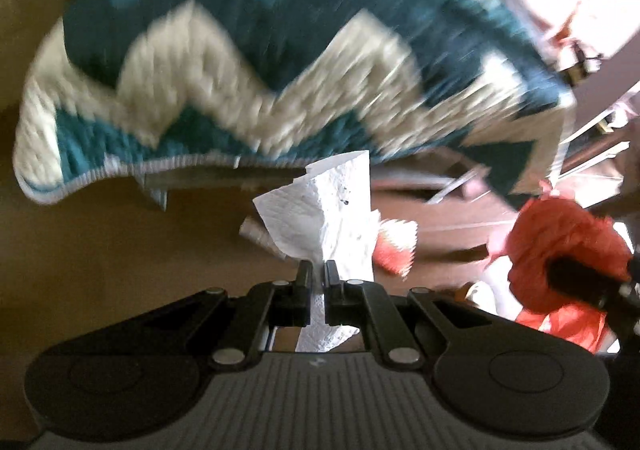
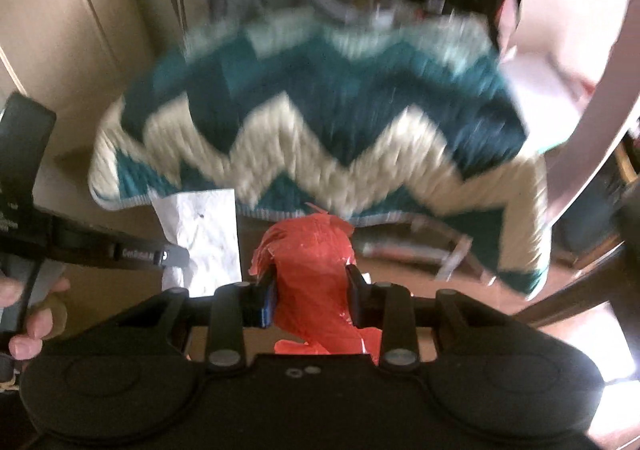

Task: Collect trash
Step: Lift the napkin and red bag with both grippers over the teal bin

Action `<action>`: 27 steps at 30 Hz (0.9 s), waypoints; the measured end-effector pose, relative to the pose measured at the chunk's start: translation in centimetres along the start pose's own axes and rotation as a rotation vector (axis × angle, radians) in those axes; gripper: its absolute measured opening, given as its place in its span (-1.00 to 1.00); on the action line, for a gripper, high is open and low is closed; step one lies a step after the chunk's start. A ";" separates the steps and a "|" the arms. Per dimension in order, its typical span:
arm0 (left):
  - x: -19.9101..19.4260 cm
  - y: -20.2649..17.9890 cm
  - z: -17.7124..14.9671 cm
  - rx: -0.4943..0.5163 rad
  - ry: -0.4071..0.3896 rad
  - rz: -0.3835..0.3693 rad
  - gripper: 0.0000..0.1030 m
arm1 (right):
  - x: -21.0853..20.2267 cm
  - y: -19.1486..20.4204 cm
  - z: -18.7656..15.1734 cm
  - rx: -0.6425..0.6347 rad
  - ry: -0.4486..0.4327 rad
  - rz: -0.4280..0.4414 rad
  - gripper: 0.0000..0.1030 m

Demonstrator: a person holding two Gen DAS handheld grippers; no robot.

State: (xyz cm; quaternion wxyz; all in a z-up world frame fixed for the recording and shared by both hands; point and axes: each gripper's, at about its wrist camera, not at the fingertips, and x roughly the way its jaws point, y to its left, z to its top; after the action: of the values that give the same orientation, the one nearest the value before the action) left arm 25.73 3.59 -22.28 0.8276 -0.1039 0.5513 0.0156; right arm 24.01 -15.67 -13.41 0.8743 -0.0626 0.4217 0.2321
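Note:
My left gripper (image 1: pixel 318 270) is shut on a crumpled white paper towel (image 1: pixel 332 210), which stands up between the fingers and hangs below them. The towel also shows in the right wrist view (image 2: pixel 204 234), with the left gripper's finger (image 2: pixel 172 255) beside it. My right gripper (image 2: pixel 312 282) is shut on a bunched red plastic bag (image 2: pixel 312 274). The bag shows at the right in the left wrist view (image 1: pixel 560 246), held by the right gripper. Another red and white scrap (image 1: pixel 394 250) lies on the floor behind the towel.
A teal and cream zigzag blanket (image 1: pixel 260 62) drapes over a seat ahead, also in the right wrist view (image 2: pixel 320 122). Metal frame legs (image 2: pixel 416 250) stand under it. Brown floor (image 1: pixel 100 250) lies below. A beige wall (image 2: pixel 52 30) is at the left.

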 end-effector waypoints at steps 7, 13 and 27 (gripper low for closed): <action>-10.4 -4.6 1.6 0.105 -0.204 -0.045 -0.90 | -10.7 -1.1 2.5 -0.023 -0.217 -0.031 -0.38; -18.6 -9.1 3.3 0.184 -0.365 -0.097 -0.90 | -18.9 -3.0 4.4 -0.021 -0.368 -0.068 -0.38; -30.7 -22.9 7.8 0.409 -0.604 -0.205 -0.90 | -35.0 -9.6 8.8 -0.021 -0.677 -0.305 -0.38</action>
State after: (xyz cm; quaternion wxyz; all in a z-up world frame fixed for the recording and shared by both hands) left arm 23.99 -14.59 12.30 0.9538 0.0182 0.2610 -0.1479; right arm 15.85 -33.81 18.13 0.9881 -0.0534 0.0921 0.1108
